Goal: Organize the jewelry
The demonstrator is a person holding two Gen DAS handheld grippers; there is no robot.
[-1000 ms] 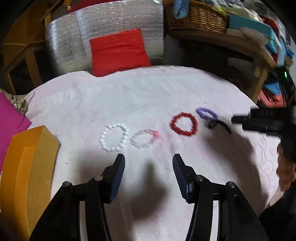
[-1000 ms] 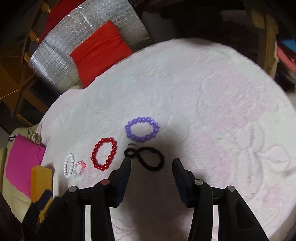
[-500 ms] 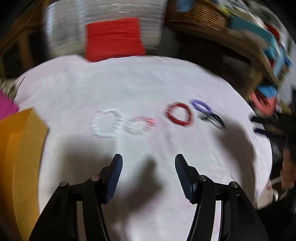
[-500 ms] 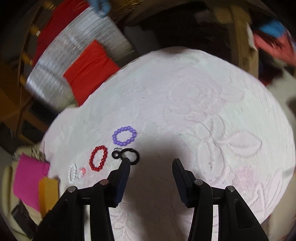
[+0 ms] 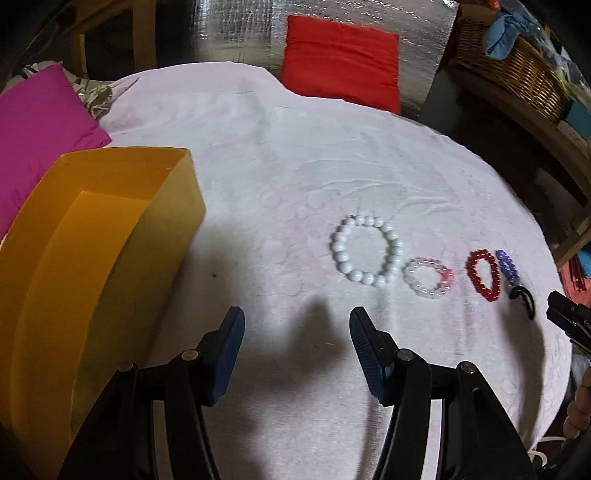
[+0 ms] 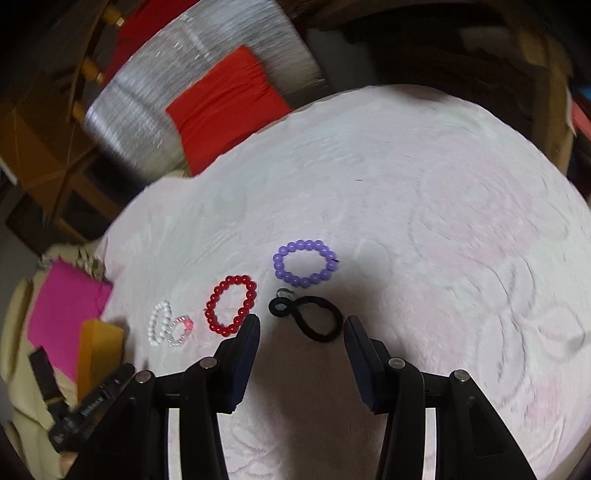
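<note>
On the white embossed cloth lies a row of bracelets: white beads, clear pink beads, red beads and purple beads, with a black hair tie at the far right. An open yellow box stands at the left. My left gripper hovers open and empty between the box and the white bracelet. In the right wrist view my right gripper is open just short of the black hair tie, with the red bracelet and purple bracelet close by.
A magenta cushion lies behind the box. A red cushion leans on a silver foil panel past the cloth's far edge. A wicker basket sits on a wooden shelf at the right.
The left gripper has swung left toward the yellow box, which now fills the left of its view, and its jaws stand slightly wider. The right gripper pulled back, then returned near the hair tie.
</note>
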